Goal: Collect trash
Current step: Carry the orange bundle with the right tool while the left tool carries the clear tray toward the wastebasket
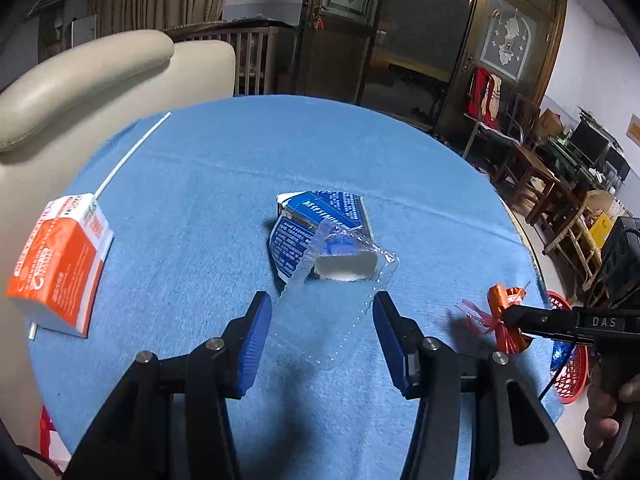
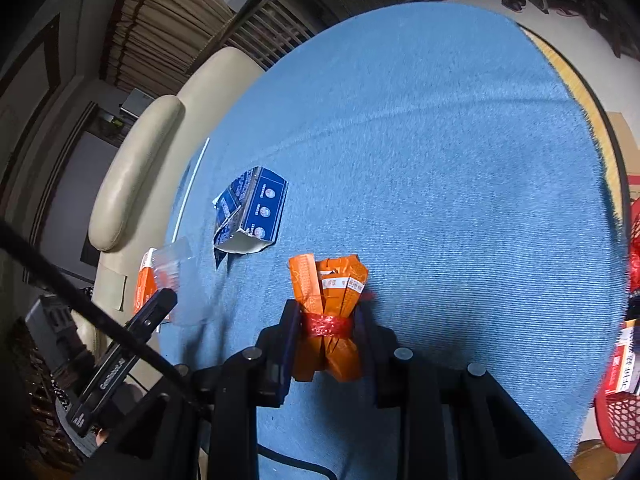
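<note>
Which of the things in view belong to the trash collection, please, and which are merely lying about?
Job:
- orange wrapper bundle, held by the right gripper
- blue carton
- clear plastic wrapper, between the open left gripper fingers
- orange carton
- white straw
- red basket

Lying about:
- cream sofa
- blue tablecloth

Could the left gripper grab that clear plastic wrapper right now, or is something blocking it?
Probably yes. The left gripper is open, with the clear plastic wrapper lying between its fingers on the blue tablecloth. Nothing blocks it, though the wrapper's far end rests on the blue carton.
</note>
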